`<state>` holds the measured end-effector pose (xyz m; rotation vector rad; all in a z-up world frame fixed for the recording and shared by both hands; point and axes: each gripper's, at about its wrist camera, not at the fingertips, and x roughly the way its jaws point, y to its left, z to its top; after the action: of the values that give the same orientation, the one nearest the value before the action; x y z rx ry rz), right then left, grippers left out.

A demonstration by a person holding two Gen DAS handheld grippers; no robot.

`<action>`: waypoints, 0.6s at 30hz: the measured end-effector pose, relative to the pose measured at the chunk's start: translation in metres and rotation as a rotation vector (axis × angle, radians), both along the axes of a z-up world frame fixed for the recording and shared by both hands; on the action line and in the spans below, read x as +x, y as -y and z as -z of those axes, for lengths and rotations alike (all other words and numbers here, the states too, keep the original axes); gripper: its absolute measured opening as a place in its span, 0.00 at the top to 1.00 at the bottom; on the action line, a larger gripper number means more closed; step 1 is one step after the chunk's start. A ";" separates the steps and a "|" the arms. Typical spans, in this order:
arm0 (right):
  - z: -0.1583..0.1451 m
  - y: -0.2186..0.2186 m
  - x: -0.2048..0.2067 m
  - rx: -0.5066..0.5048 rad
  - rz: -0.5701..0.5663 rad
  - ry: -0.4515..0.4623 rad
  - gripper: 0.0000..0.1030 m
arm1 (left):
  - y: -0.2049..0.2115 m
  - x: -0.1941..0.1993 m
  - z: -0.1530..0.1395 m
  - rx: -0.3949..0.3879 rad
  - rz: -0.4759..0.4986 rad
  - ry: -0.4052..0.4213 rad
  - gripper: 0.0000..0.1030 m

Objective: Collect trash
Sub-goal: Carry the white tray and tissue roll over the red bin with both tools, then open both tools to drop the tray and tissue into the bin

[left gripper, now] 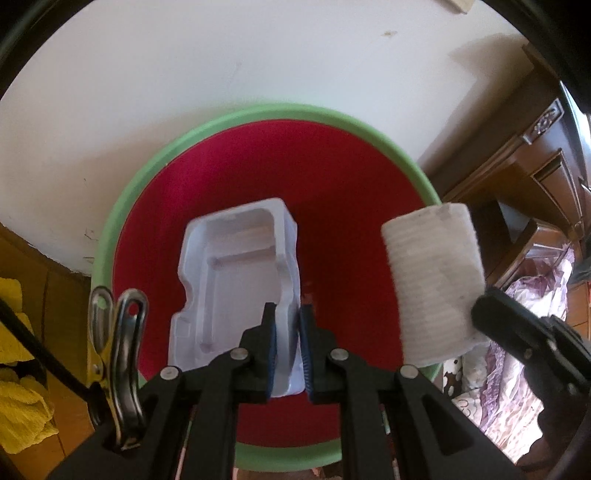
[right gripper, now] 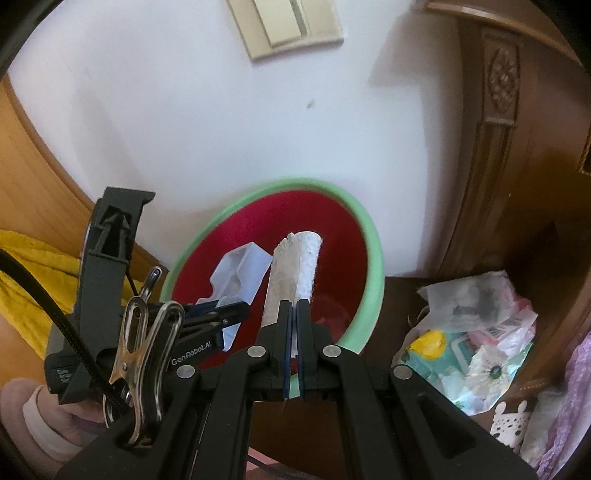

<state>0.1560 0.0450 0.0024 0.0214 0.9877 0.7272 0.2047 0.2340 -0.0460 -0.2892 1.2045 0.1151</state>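
Note:
A round bin with a green rim and a red liner stands against the white wall, also seen as the bin in the right wrist view. My left gripper is shut on the edge of a white moulded plastic tray, held over the bin's red inside. My right gripper is shut on a folded white tissue that sticks up over the bin's mouth. In the left wrist view the same tissue hangs at the bin's right rim, pinched by the right gripper. The left gripper with the tray shows left of it.
Dark carved wooden furniture stands right of the bin. A heap of plastic bags and wrappers lies on the floor below it. Yellow cloth and a wooden panel are at the left. A wall switch is above.

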 end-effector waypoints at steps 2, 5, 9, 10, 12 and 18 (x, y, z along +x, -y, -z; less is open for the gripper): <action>0.004 -0.004 0.002 -0.011 0.004 -0.009 0.97 | 0.000 0.002 0.003 0.002 0.008 -0.002 0.88; 0.010 -0.008 0.002 -0.024 0.009 -0.020 0.97 | 0.003 0.003 0.003 0.004 0.020 -0.003 0.85; 0.013 -0.012 0.001 -0.035 0.019 -0.026 0.97 | 0.005 0.006 0.004 0.001 0.020 -0.004 0.80; 0.014 -0.013 0.001 -0.036 0.021 -0.028 0.97 | 0.006 0.009 0.004 -0.002 0.020 -0.005 0.78; 0.016 -0.013 0.002 -0.039 0.028 -0.030 0.97 | 0.007 0.011 0.003 -0.004 0.019 -0.004 0.73; 0.019 -0.010 0.001 -0.021 0.048 -0.048 0.96 | 0.013 0.013 -0.001 0.002 0.029 0.002 0.72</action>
<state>0.1572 0.0553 -0.0166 0.0441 1.0372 0.6752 0.2179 0.2211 -0.0452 -0.2695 1.2065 0.0911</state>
